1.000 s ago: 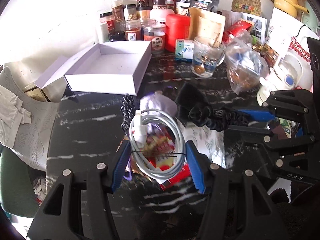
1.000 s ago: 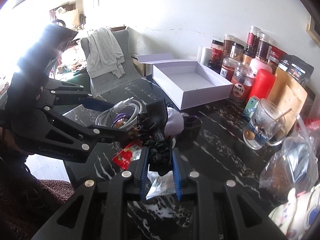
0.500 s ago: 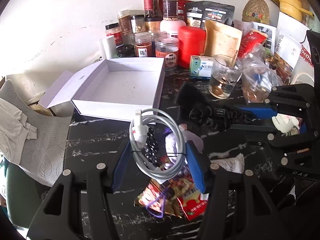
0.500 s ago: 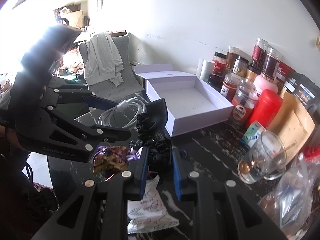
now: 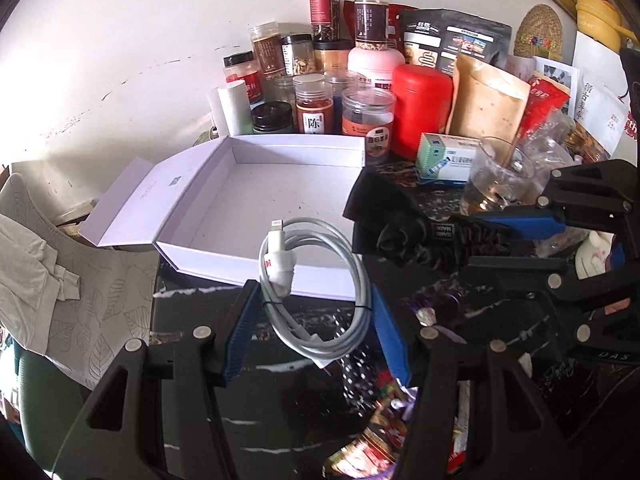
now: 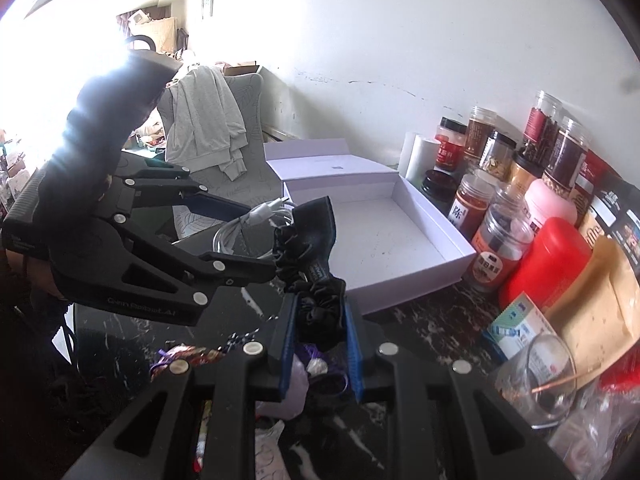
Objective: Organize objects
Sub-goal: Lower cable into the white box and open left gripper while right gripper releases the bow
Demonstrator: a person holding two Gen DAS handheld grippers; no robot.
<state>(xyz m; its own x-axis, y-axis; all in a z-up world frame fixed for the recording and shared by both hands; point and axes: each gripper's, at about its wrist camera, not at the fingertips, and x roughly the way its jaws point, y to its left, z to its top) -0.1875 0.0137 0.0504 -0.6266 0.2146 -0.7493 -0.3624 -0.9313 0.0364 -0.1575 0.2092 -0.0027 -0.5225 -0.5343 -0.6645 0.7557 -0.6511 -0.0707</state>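
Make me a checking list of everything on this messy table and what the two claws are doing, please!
Surface: black marbled table, crowded.
Job's things: open white box, nothing seen inside.
Clutter: snack wrappers; jars, red canister, glass cup against the wall.
Grippers: left gripper holds the cable; right gripper shut on black scrunchie.
Cables: coiled white cable, tied.
Surroundings: white wall; chair draped with grey clothing.

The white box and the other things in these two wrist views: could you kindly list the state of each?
White box: open, lid folded back, nothing inside.
Coiled white cable: held off the table by left gripper.
Black scrunchie: clamped in right gripper.
Glass cup: upright, a spoon in it.
Red canister: closed, upright.
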